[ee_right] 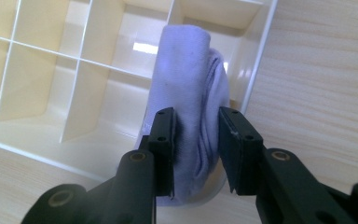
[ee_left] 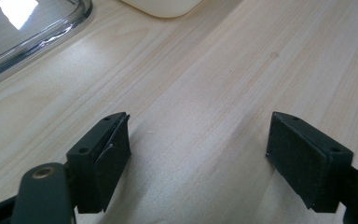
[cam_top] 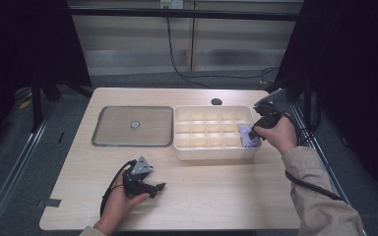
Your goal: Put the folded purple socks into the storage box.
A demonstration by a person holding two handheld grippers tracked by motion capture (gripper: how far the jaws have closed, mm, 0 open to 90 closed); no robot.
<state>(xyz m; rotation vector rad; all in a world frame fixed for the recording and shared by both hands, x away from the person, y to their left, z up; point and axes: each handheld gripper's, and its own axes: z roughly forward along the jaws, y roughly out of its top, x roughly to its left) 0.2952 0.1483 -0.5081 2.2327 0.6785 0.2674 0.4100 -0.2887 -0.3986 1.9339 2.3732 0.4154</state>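
the rolled lavender cloth (ee_right: pixel 186 116) stands in the near right corner cell of the cream divided box (cam_top: pixel 211 150), lengthwise straight ahead between the right claw's (ee_right: pixel 196 149) loosely closed jaws; the left claw (ee_left: pixel 198 158) rests released, far off.

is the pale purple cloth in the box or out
In: the rolled cloth stands in a corner cell of the divided box, between the right tongs.

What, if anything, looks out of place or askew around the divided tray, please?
The rolled pale-lilac cloth stands higher than the dividers of its corner compartment in the cream tray, between the jaws of the right tool. Otherwise nothing looks spilled or damaged.
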